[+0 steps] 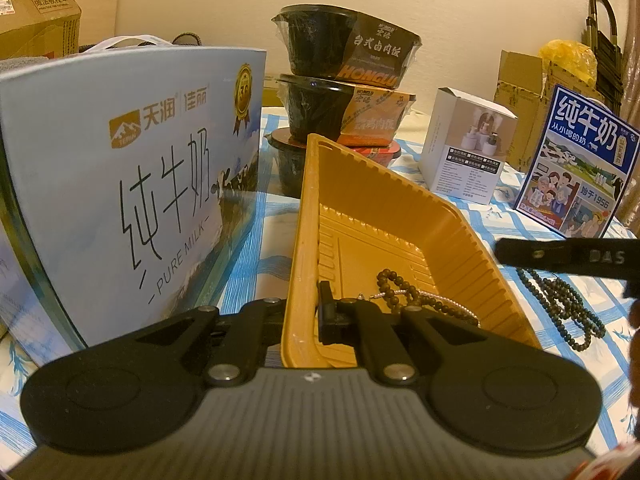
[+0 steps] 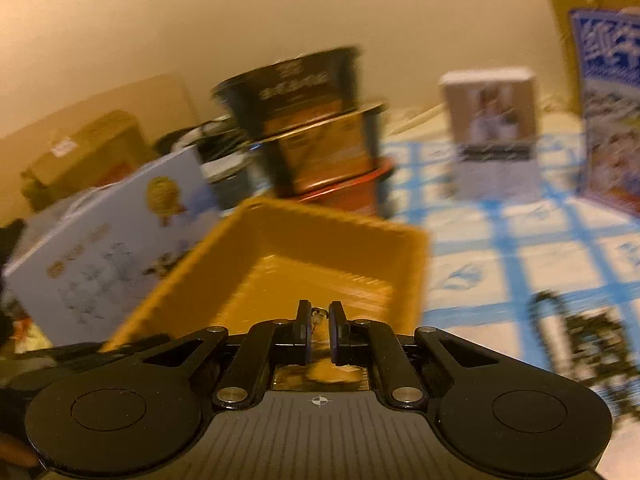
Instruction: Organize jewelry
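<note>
Cardboard box [image 1: 38, 20] at the far left carries tape with print too small to read. Nearer stands a pale blue milk carton [image 1: 132, 184] marked "TERUN" and "PURE MILK" under large Chinese characters, with a gold seal near its top corner. Behind the middle, three stacked food bowls [image 1: 344, 80] show "HONGLU" on their sleeves; the lowest is mostly hidden by the yellow tray [image 1: 452, 240]. To the right sits a white product box [image 1: 466, 148] with fine print, then a blue milk pack [image 1: 580, 164] reading "1956", and an open cardboard carton [image 1: 520, 80] behind them.

The left gripper [image 1: 308, 312] is clamped on the tray's near left wall — one finger inside, one outside. Inside the tray lie a brown bead bracelet [image 1: 390, 286] and a thin silver chain [image 1: 444, 300]. On the checked blue-and-white surface [image 1: 540, 216] just right of the tray lies a dark green bead necklace [image 1: 568, 308], partly crossed by the right gripper [image 1: 560, 256], which is cut off at the edge.

From the right wrist — everything blurred — the right gripper [image 2: 319, 322] sits over the tray [image 2: 280, 248], nearly closed, pinching a small metallic piece [image 2: 318, 314] too small to identify.
</note>
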`<state>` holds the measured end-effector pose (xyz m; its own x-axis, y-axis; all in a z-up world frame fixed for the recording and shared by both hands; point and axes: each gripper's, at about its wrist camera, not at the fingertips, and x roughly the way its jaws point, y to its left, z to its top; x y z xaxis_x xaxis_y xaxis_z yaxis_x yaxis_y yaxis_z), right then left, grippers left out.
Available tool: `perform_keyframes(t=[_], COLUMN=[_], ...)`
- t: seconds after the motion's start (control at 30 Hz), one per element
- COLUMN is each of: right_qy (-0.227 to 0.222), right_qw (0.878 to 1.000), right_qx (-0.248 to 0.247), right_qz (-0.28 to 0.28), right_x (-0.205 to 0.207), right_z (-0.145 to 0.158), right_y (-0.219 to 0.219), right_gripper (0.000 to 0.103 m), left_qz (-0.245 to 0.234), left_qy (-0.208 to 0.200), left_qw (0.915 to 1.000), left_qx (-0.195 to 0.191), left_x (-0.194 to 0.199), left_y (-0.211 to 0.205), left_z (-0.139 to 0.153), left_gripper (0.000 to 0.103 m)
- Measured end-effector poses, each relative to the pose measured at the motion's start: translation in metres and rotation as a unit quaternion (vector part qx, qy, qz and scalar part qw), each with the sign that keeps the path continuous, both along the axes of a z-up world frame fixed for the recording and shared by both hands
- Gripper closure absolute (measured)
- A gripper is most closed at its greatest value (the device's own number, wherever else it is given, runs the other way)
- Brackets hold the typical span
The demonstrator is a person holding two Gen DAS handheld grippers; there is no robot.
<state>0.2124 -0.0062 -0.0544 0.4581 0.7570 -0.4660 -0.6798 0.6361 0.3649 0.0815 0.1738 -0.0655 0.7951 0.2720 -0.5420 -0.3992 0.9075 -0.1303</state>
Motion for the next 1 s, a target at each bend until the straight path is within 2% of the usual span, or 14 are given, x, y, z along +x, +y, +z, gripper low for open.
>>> perform_keyframes(t=[0.2, 0.37, 0.4, 0.43, 0.47, 0.5, 0.53, 0.7, 0.83, 1.0], right_qy=[0.022, 0.007, 0.007, 0.008, 0.010, 0.011, 0.010, 0.011, 0.016, 0.022], right_qw=[0.999, 0.999, 0.999, 0.999, 0.999, 0.999, 0.999, 0.999, 0.998, 0.996], right_qx=[0.000, 0.000, 0.006, 0.013, 0.020, 0.025, 0.030, 0.039, 0.041, 0.022], right_qz=[0.044, 0.048, 0.045, 0.042, 0.040, 0.038, 0.034, 0.004, -0.034, -0.078], right_x=[-0.003, -0.002, 0.000, 0.001, 0.003, 0.004, 0.004, 0.010, 0.015, 0.018], right_z=[-0.010, -0.012, -0.011, -0.011, -0.009, -0.008, -0.007, -0.003, -0.004, -0.010], right_y=[0.035, 0.048, 0.048, 0.046, 0.043, 0.040, 0.037, 0.011, -0.026, -0.073], right_gripper=[0.094, 0.094, 0.092, 0.086, 0.081, 0.068, 0.063, 0.062, 0.062, 0.062], left_qz=[0.000, 0.000, 0.000, 0.000, 0.000, 0.000, 0.000, 0.001, 0.003, 0.003], left_qy=[0.000, 0.000, -0.001, -0.001, 0.000, 0.000, -0.001, 0.000, -0.001, -0.001], left_qw=[1.0000, 1.0000, 1.0000, 1.0000, 1.0000, 1.0000, 1.0000, 1.0000, 1.0000, 1.0000], left_qx=[-0.001, 0.000, -0.001, 0.000, -0.001, -0.002, -0.002, -0.003, -0.005, -0.004], left_x=[0.000, -0.001, 0.000, 0.000, 0.000, 0.000, 0.000, -0.001, -0.001, -0.001], left_y=[0.000, 0.000, 0.000, -0.001, 0.000, 0.000, 0.000, 0.000, 0.001, 0.001], left_z=[0.000, 0.000, 0.001, 0.001, 0.000, 0.001, 0.001, 0.001, 0.000, -0.001], left_gripper=[0.097, 0.097, 0.097, 0.097, 0.097, 0.097, 0.097, 0.097, 0.097, 0.097])
